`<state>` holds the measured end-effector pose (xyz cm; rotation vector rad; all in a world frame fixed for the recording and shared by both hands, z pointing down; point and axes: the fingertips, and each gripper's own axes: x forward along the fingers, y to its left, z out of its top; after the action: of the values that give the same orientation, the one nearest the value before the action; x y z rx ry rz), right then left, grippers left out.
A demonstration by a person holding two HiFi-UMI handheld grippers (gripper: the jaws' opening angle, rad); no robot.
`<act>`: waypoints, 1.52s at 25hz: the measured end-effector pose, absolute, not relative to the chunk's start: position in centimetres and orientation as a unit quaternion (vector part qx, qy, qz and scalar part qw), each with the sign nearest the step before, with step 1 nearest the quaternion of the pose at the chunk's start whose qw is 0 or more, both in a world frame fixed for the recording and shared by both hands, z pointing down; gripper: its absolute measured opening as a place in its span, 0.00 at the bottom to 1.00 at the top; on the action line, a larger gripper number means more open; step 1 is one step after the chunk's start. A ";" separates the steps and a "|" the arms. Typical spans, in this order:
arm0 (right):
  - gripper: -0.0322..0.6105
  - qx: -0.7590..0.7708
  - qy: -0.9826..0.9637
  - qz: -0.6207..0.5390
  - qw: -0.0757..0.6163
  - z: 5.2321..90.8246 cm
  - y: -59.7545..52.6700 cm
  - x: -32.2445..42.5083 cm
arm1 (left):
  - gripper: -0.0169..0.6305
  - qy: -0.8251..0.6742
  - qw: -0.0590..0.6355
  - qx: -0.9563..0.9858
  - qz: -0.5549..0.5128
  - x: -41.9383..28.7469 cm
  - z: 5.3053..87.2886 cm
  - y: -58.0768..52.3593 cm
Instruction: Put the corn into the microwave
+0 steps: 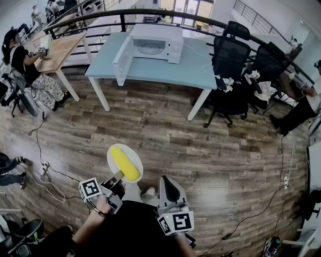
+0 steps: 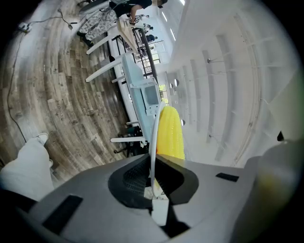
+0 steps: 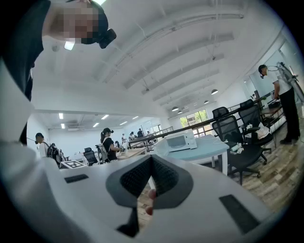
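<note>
A yellow corn cob lies on a white plate. My left gripper is shut on the plate's near rim and holds it over the wooden floor. In the left gripper view the plate shows edge-on between the jaws, with the corn beyond it. The white microwave stands far ahead on a light blue table, and its door hangs open. My right gripper is to the right of the plate, shut, with nothing in it. Its own view shows the microwave in the distance.
Black office chairs stand at the blue table's right end. A wooden desk with a seated person is at the far left. Cables and a power strip lie on the floor to the left. A dark railing runs behind the table.
</note>
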<state>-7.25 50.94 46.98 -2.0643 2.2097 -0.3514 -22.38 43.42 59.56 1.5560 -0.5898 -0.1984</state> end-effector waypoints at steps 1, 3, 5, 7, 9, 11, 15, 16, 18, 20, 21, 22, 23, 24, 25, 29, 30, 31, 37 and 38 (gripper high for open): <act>0.06 -0.676 0.726 -0.115 0.048 46.9 50.9 -7.6 | 0.06 -0.265 0.670 0.688 -0.087 -22.8 59.7 43.5; 0.06 -0.673 0.729 -0.113 0.049 46.7 50.8 -8.2 | 0.06 -0.270 0.671 0.685 -0.086 -23.6 59.7 43.6; 0.06 -0.670 0.732 -0.113 0.050 46.7 50.6 -8.8 | 0.06 -0.272 0.669 0.686 -0.088 -24.2 59.7 43.6; 0.06 -0.665 0.735 -0.118 0.053 46.9 50.4 -9.3 | 0.06 -0.275 0.667 0.686 -0.093 -24.8 59.6 43.7; 0.06 -0.659 0.740 -0.123 0.053 47.1 50.3 -9.8 | 0.06 -0.279 0.667 0.684 -0.098 -25.3 59.6 43.8; 0.06 -0.655 0.744 -0.122 0.050 47.2 50.1 -10.3 | 0.06 -0.283 0.668 0.681 -0.102 -25.7 59.7 43.9; 0.06 -0.648 0.750 -0.120 0.048 47.3 49.8 -10.8 | 0.06 -0.288 0.665 0.681 -0.105 -26.2 59.9 43.8; 0.06 -0.646 0.752 -0.121 0.050 47.3 49.8 -10.9 | 0.06 -0.289 0.664 0.681 -0.105 -26.3 59.9 43.8; 0.06 -0.642 0.755 -0.121 0.052 47.2 49.6 -11.1 | 0.06 -0.290 0.664 0.681 -0.107 -26.3 59.9 43.8; 0.06 -0.640 0.758 -0.116 0.050 47.0 49.5 -11.1 | 0.06 -0.292 0.665 0.679 -0.109 -26.3 59.8 43.8; 0.06 -0.640 0.759 -0.114 0.048 47.0 49.5 -11.1 | 0.06 -0.293 0.665 0.679 -0.109 -26.2 59.8 43.7; 0.06 -0.640 0.759 -0.113 0.047 47.0 49.5 -11.0 | 0.06 -0.293 0.664 0.679 -0.110 -26.1 59.8 43.6; 0.06 -0.640 0.758 -0.113 0.048 47.0 49.6 -10.8 | 0.06 -0.292 0.664 0.679 -0.110 -25.9 59.8 43.6; 0.06 -0.641 0.758 -0.114 0.048 47.0 49.7 -10.6 | 0.06 -0.290 0.664 0.680 -0.111 -25.7 59.8 43.7; 0.06 -0.642 0.756 -0.116 0.049 47.1 49.9 -10.4 | 0.06 -0.289 0.664 0.681 -0.111 -25.5 59.9 43.7; 0.06 -0.645 0.753 -0.120 0.050 47.4 50.1 -9.8 | 0.06 -0.283 0.659 0.688 -0.111 -25.2 60.1 43.7; 0.06 -0.646 0.752 -0.122 0.049 47.5 50.1 -9.7 | 0.06 -0.282 0.659 0.688 -0.112 -25.0 60.2 43.7; 0.06 -0.646 0.751 -0.123 0.048 47.6 50.0 -9.6 | 0.06 -0.282 0.661 0.686 -0.111 -24.8 60.1 43.7; 0.06 -0.647 0.751 -0.124 0.039 47.7 49.2 -9.0 | 0.06 -0.282 0.669 0.679 -0.105 -23.9 60.7 43.0; 0.06 -0.648 0.751 -0.124 0.039 47.9 48.9 -8.9 | 0.06 -0.281 0.669 0.680 -0.105 -23.7 60.7 42.7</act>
<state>-8.90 48.87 47.85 -1.9850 2.3016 -0.3788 -23.69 42.68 60.69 1.5345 -0.6332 -0.2374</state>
